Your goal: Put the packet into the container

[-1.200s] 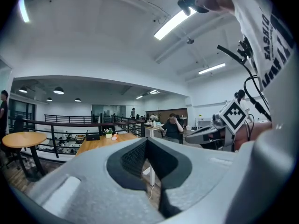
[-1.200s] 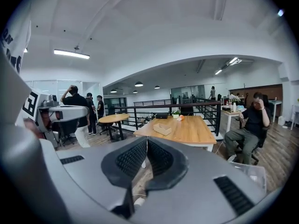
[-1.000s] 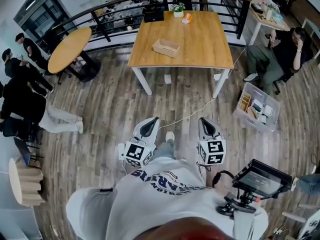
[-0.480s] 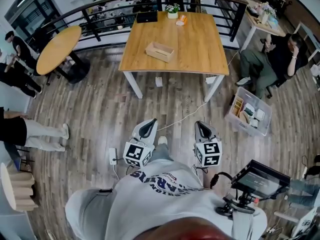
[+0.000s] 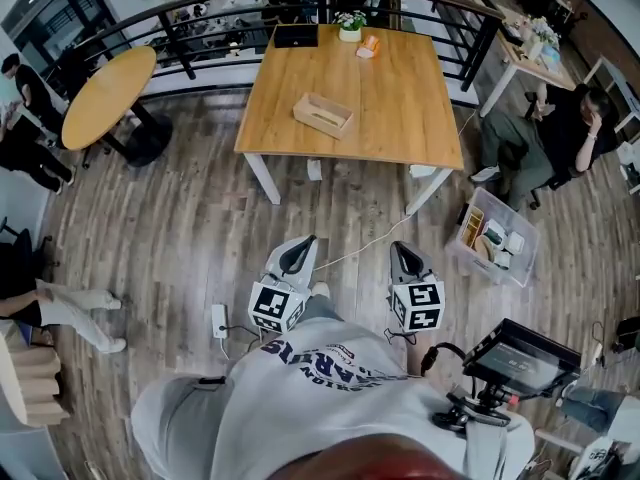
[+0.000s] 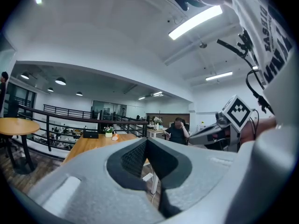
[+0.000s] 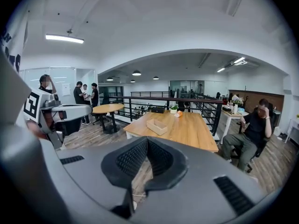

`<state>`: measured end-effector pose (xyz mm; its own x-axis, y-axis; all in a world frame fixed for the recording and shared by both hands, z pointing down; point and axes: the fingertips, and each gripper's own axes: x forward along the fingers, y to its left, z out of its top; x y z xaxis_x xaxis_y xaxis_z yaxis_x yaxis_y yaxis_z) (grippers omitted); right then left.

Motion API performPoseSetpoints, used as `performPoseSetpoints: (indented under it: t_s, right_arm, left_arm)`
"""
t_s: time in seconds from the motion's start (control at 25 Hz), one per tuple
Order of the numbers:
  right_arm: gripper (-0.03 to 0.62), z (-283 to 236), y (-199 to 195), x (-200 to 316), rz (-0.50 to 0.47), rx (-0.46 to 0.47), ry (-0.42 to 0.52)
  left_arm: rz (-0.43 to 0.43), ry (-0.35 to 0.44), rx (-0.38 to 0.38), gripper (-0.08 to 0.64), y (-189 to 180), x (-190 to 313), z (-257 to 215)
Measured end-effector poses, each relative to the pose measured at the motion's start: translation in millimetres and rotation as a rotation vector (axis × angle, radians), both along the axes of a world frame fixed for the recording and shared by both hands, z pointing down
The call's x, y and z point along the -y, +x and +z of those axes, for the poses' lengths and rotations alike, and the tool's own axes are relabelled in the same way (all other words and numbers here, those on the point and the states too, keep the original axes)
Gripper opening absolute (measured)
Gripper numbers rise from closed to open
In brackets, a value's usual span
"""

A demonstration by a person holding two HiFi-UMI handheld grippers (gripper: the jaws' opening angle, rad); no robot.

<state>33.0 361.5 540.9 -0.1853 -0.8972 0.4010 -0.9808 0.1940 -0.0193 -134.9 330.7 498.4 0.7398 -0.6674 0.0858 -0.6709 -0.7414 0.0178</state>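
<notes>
As the person stepped closer, the tabletop (image 5: 400, 108) and container (image 5: 322, 114) drew nearer | left claw (image 5: 303, 244) and right claw (image 5: 400, 250) both closed, empty | approach only; nothing picked up yet.

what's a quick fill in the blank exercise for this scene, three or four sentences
1. The container stands on the table whose top is ____, not round.
2. The orange packet lies beside the potted ____.
3. The jaws of the left gripper and the right gripper are both ____.
4. The packet lies ____ the container, not inside it.

Missing words: square; plant; shut; outside
</notes>
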Motion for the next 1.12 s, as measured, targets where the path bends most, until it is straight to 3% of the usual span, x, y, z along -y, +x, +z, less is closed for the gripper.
performPoseSetpoints:
  t_s: [0.76, 1.12]
  right_arm:
    - [0.011, -3.3, -57.5, 137.8, -0.013, -0.043, -0.033]
    - [0.011, -1.7, -68.7, 164.0, -0.032, -0.057, -0.045]
  left_arm:
    - [0.008, -0.045, -0.074, -0.002, -49.4, 158.3, 8.6]
    - [-0.035, -0.077, -0.078, -0.002, -69.7, 181.2, 23.7]
